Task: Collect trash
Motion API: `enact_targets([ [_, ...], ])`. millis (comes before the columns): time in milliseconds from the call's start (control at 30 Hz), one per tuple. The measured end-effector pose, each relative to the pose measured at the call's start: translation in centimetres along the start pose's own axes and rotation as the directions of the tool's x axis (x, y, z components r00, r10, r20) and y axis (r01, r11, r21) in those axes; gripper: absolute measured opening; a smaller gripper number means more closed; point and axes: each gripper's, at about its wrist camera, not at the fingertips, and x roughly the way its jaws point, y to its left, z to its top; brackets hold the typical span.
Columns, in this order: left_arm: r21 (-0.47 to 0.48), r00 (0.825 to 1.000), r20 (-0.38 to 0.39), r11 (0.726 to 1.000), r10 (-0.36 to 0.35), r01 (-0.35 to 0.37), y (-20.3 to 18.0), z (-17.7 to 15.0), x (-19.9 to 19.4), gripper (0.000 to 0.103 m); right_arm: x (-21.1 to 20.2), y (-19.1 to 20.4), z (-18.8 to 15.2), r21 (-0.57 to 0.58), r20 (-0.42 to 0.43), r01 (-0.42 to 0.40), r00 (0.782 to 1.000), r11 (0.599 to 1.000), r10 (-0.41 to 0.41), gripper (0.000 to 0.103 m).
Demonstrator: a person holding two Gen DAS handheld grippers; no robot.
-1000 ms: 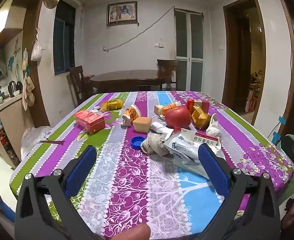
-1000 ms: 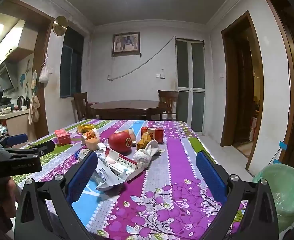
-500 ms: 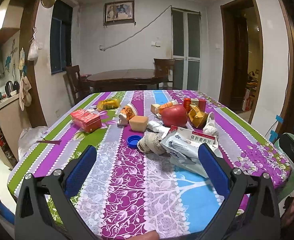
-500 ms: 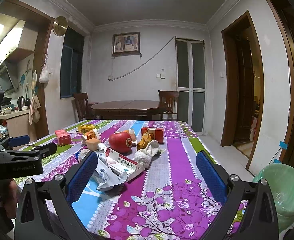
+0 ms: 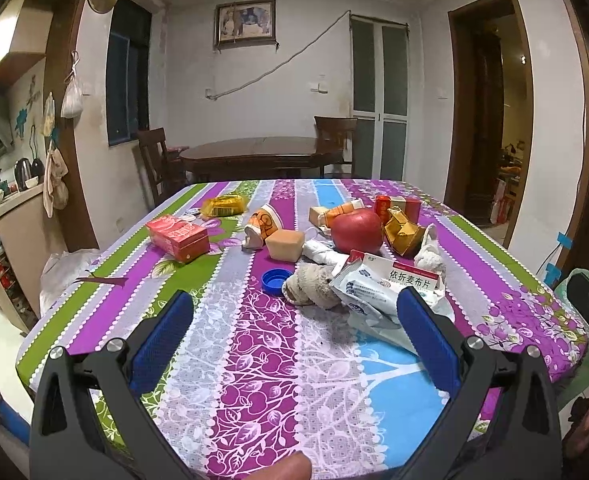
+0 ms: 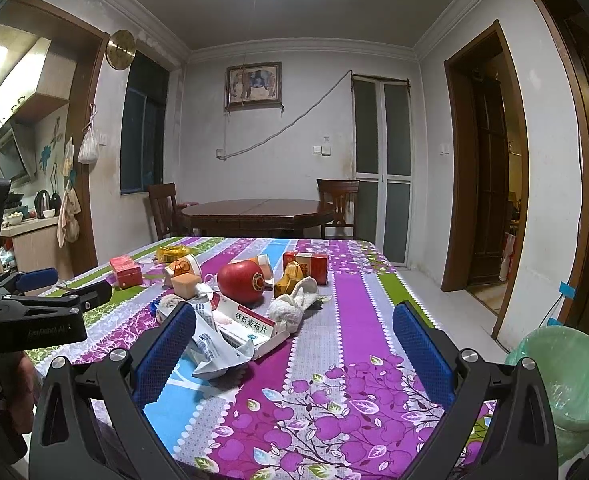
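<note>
A: Left gripper wide open, nothing in it. It's backed up a touch over the last sec; the pile sits farther off now.

B: Right gripper?

A: Open too, empty, hasn't budged. Trash untouched on the table: medicine box, crumpled wrapper, blue cap, red box.

B: Bin?

A: Green-lined bin off the table's right corner, prob. empty, can't see inside. So no pick started yet, approx. zero progress.
</note>
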Motion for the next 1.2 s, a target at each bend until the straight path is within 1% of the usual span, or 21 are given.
enact_targets([
  [433,0.004,1.000,-0.015,1.000,0.019,-0.019,0.4,-0.3,0.6,0.098,0.1,-0.1,-0.3,-0.006,-0.008,-0.005,1.000,1.000,0.005,0.099],
  [800,-0.006,1.000,-0.016,1.000,0.021,-0.021,0.6,0.0,0.6,0.098,0.0,-0.1,-0.4,-0.010,-0.009,-0.005,1.000,1.000,0.005,0.099],
  [900,0.017,0.999,-0.004,0.999,0.035,-0.035,0.3,0.1,0.5,0.098,0.1,-0.1,-0.3,-0.009,-0.009,-0.005,1.000,1.000,0.005,0.099],
  [933,0.029,1.000,-0.005,0.999,0.028,-0.028,0.3,0.1,0.5,0.098,0.1,-0.1,-0.4,-0.010,-0.009,-0.005,1.000,1.000,0.005,0.099],
  [967,0.035,0.999,-0.032,0.999,-0.026,0.027,0.2,0.2,0.8,0.098,0.1,-0.1,-0.3,-0.009,-0.008,-0.005,1.000,1.000,0.005,0.099],
  [1000,0.029,0.995,-0.066,0.997,-0.074,0.076,0.3,0.2,1.2,0.098,0.1,-0.1,-0.3,-0.009,-0.009,-0.005,1.000,1.000,0.005,0.099],
  [1033,0.019,0.986,-0.097,0.991,-0.132,0.135,0.2,0.3,1.6,0.098,0.0,-0.1,-0.4,-0.009,-0.008,-0.006,1.000,1.000,0.006,0.099],
  [1067,0.020,0.985,-0.095,0.989,-0.145,0.148,0.1,0.3,1.6,0.098,0.1,-0.1,-0.3,-0.010,-0.008,-0.007,1.000,1.000,0.006,0.099],
  [1133,0.026,0.991,-0.041,0.992,-0.126,0.127,0.0,0.3,1.0,0.098,0.0,-0.1,-0.4,-0.011,-0.007,-0.006,1.000,1.000,0.006,0.099],
  [1200,0.028,0.995,-0.011,0.994,-0.103,0.103,0.0,0.4,0.7,0.098,-0.1,-0.2,-0.4,-0.011,-0.010,-0.005,1.000,1.000,0.005,0.099],
])
